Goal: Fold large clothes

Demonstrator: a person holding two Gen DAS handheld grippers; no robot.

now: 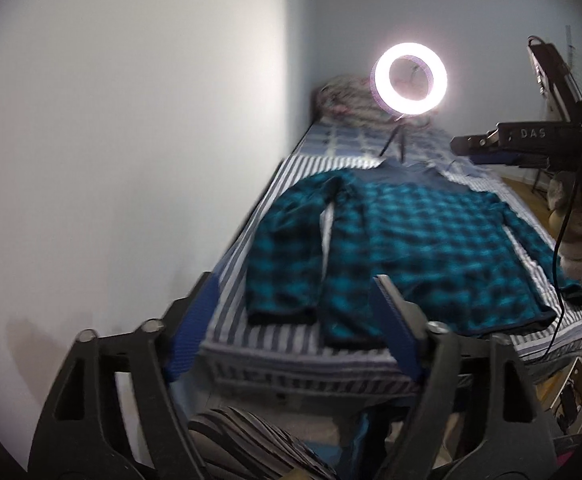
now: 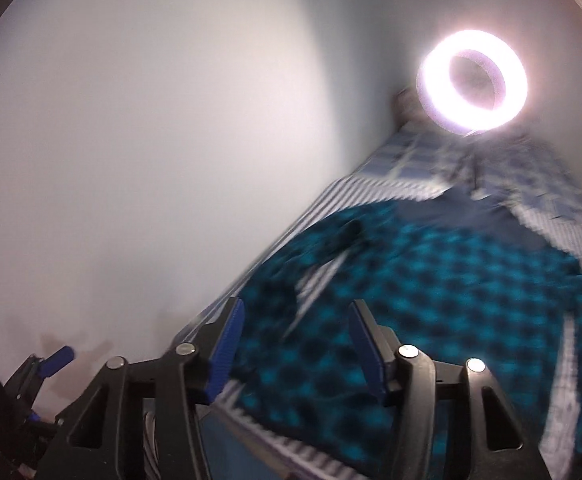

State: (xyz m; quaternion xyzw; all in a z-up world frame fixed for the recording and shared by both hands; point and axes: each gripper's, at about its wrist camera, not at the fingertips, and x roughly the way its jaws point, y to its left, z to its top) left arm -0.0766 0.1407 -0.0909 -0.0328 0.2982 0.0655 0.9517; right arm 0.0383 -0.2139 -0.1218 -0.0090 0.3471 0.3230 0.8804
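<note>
Shirt folding looks barely begun, judging by how the garment lies. Left gripper hangs above the near end of the bed with its blue pads spread wide and nothing between them; right gripper is likewise parted and empty, hovering over the near part of the cloth, though its view is blurred. Beyond the fingers, the teal plaid shirt lies spread flat on the striped bedsheet, hem toward the near edge of the bed, collar toward the far end. One sleeve runs down along the wall-side edge, roughly parallel to the body with a strip of sheet showing between; the other sleeve lies along the open-side edge, its cuff near that edge. Neither sleeve is yet brought over the body, so the sleeve folds and the body folds all seem left to do. A ring light stands at the far end near a pillow.
</note>
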